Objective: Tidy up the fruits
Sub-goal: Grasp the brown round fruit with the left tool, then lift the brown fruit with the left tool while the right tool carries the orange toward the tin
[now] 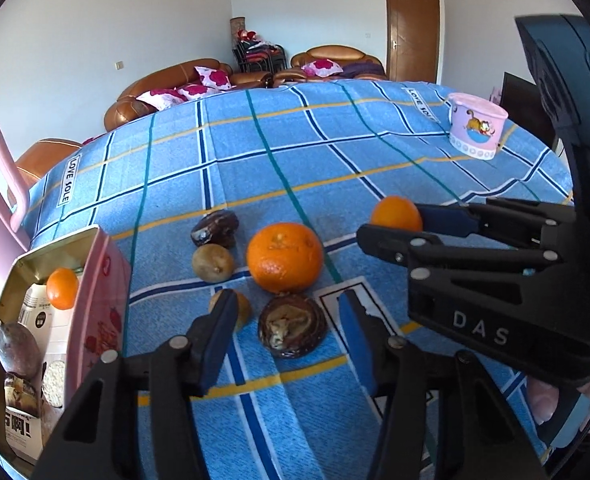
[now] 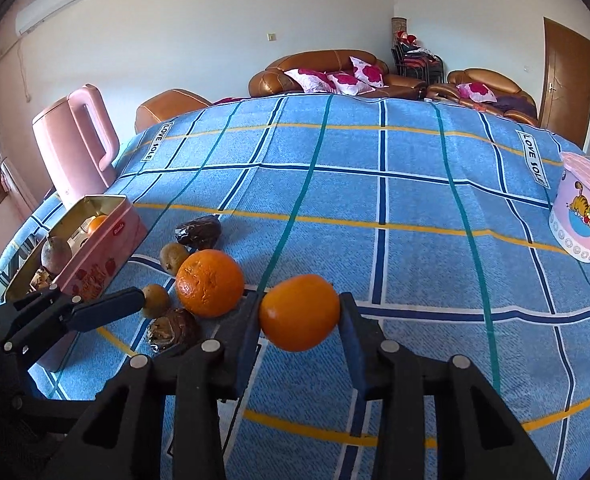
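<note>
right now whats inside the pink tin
The pink tin holds a small orange, a dark pear-shaped fruit and printed packets; anything beneath them is hidden.

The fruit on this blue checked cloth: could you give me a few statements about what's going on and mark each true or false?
1. The right gripper is shut on a small orange. True.
2. The pink tin is empty. False: it already holds an orange and other fruit.
3. The big orange lies on the cloth. True.
4. The left gripper holds the big orange. False: its jaws straddle a dark wrinkled fruit without pressing it.
5. The cartoon cup sits inside the tin. False: it stands apart.
</note>
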Motion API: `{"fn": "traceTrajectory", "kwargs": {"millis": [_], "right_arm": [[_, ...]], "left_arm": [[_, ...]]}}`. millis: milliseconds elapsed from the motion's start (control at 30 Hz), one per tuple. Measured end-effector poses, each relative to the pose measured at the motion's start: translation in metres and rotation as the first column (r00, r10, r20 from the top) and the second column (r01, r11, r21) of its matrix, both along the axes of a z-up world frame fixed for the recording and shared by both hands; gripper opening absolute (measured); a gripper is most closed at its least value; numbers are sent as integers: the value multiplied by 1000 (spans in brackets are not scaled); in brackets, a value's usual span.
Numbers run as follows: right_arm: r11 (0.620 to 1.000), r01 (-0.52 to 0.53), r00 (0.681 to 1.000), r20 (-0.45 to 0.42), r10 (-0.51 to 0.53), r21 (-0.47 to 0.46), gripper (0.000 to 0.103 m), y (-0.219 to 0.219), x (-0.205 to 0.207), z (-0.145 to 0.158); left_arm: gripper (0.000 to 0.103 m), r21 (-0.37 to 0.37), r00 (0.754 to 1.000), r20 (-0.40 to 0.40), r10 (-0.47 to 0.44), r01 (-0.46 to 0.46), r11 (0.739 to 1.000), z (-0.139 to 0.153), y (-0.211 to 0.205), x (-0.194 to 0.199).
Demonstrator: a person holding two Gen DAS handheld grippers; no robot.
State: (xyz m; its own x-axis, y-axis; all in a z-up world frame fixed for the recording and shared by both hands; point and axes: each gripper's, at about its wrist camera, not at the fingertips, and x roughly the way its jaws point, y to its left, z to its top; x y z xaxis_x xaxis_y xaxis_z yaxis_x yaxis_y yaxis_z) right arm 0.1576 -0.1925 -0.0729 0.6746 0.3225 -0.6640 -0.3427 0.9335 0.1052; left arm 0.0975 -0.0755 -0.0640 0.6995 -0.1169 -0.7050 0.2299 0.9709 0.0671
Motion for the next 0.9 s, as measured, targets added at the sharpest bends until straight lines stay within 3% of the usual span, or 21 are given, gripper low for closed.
{"fn": "traceTrajectory", "kwargs": {"millis": [67,100,200,333,467,700,900], "right_arm": [[1000,0,1000,0,0,3,40,0,0,0],[1000,0,1000,1,0,6,40,0,0,1],[1000,1,1000,5,-1,10,40,-1,-1,0],[1000,-1,1000,7,1,7,40,-1,-2,-1],[1000,-2,1000,13,2,9,40,-1,-2,0],[1000,-17,999,51,16,17,40,-1,-8,5],[999,-46,996,76,44,23,40,1,-12,8]], "left_arm": [[32,10,1000,-5,-12,12,1000,-1,-3,0],[32,17,1000,-13,-13,13,1000,-2,-3,0],[32,27,1000,-8,-19,20,999,-2,-3,-4],[42,14,999,-39,-15,16,1000,-6,-1,2],[38,-14,999,-50,-20,19,1000,-7,2,3],[37,-42,998,48,29,-27,999,5,11,-9],[37,-70,995,78,67,-62,996,10,20,-11]]}}
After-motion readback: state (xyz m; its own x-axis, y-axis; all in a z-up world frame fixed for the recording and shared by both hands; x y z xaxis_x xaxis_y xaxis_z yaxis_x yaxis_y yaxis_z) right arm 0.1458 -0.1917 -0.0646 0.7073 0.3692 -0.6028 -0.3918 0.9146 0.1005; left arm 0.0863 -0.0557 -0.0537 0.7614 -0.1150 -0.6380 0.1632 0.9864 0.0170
